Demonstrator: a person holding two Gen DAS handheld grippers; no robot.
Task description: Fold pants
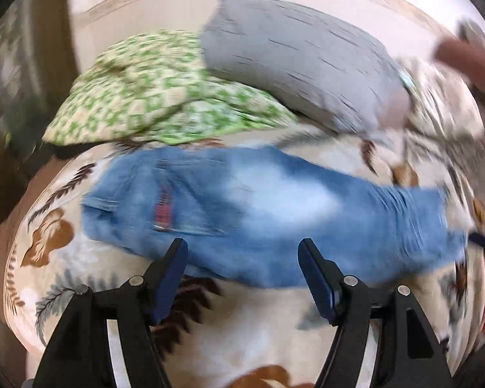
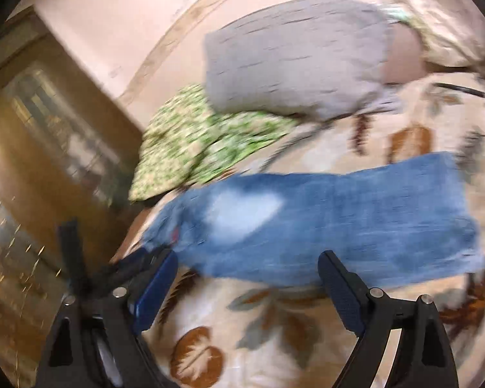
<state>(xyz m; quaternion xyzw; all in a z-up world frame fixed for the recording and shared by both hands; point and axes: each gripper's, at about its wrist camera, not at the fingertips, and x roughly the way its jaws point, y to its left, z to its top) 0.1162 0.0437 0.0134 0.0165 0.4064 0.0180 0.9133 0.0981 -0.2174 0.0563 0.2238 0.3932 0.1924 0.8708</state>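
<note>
Blue denim pants (image 1: 258, 207) lie flat across a leaf-patterned bedspread (image 1: 242, 329), waist to the left, legs to the right. They also show in the right wrist view (image 2: 323, 220). My left gripper (image 1: 242, 252) is open and empty, its fingertips just above the near edge of the pants. My right gripper (image 2: 247, 263) is open and empty, also over the near edge of the pants. The left gripper's fingers (image 2: 129, 262) show at the waist end in the right wrist view. Both views are blurred by motion.
A grey pillow (image 1: 300, 64) and a green checked pillow (image 1: 158, 97) lie behind the pants, against a pale wall. The bed's left edge drops to a dark floor (image 2: 22, 258). A person's arm (image 1: 468, 61) shows at the far right.
</note>
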